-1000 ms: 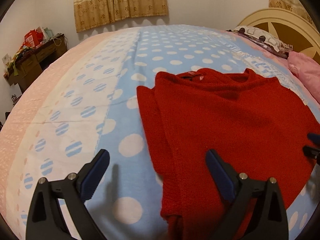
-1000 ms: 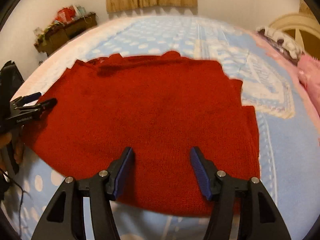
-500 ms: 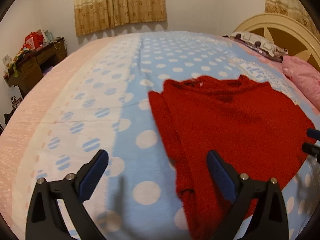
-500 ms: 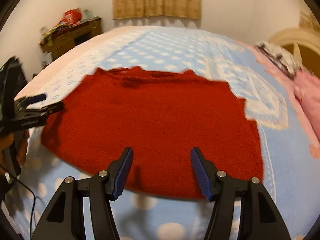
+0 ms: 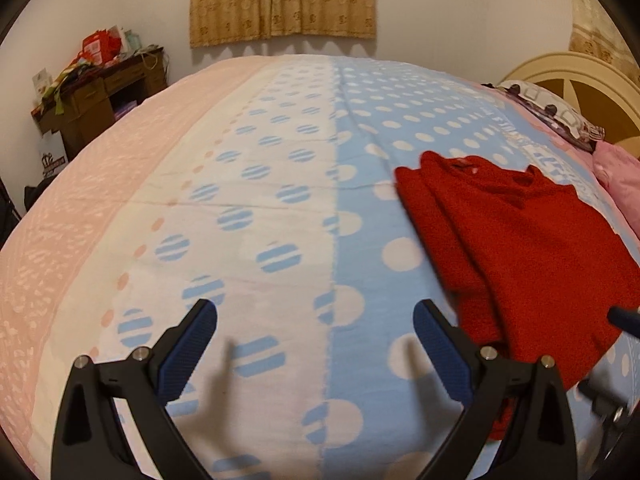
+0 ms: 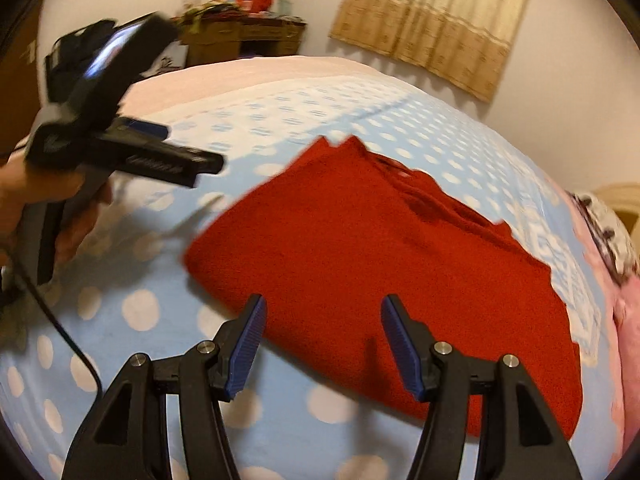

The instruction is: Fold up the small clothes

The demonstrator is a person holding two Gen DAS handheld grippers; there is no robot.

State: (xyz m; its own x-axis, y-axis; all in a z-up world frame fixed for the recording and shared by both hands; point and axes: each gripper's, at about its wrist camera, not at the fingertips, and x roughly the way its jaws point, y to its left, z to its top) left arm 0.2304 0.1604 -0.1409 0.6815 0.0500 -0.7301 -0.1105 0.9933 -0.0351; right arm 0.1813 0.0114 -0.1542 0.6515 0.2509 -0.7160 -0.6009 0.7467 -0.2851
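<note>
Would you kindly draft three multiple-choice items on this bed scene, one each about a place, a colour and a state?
1. Where does the sweater lie?
A. on the blue dotted part of the bedspread
B. on the desk
C. on the pillow

2. What colour is the sweater?
A. pink
B. red
C. blue

3. How do the left hand-held gripper and right hand-held gripper stand?
A. both clamped on the sweater
B. one clamped on the bedspread
C. both open, holding nothing

Answers:
1 A, blue cloth with white dots shows around its edges.
2 B, the knit is plain red in both views.
3 C, each pair of jaws stands apart with only bed or sweater behind them.
</note>
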